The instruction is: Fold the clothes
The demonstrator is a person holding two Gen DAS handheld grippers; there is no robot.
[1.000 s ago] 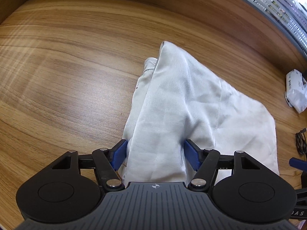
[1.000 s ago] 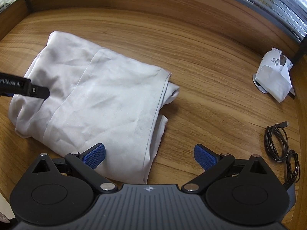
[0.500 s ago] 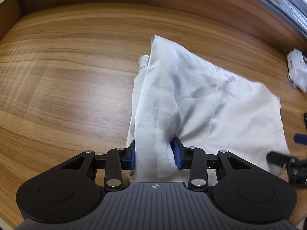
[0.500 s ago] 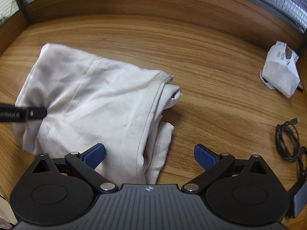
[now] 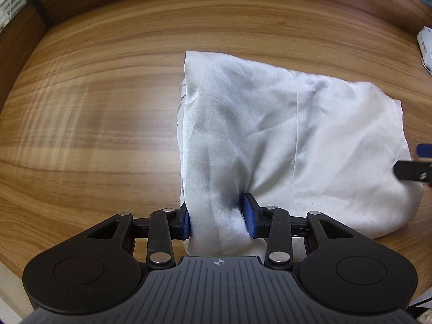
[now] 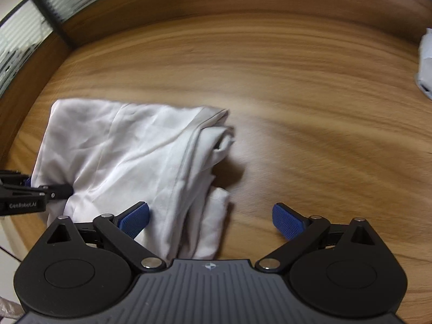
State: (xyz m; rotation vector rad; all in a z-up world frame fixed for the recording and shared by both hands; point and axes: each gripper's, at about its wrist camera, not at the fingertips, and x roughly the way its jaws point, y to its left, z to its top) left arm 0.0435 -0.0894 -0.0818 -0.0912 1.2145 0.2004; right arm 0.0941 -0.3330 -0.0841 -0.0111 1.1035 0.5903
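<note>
One white garment (image 5: 283,135), partly folded, lies on the wooden tabletop (image 5: 94,121). At its left edge, the left gripper (image 5: 218,217) pinches a raised fold, jaws easing apart, pads pressing the cloth. At its right edge, the right gripper (image 6: 210,218) stands wide, jaws closing, the hem between them, unclamped. One white packet (image 6: 425,64) lies well right of the garment.
</note>
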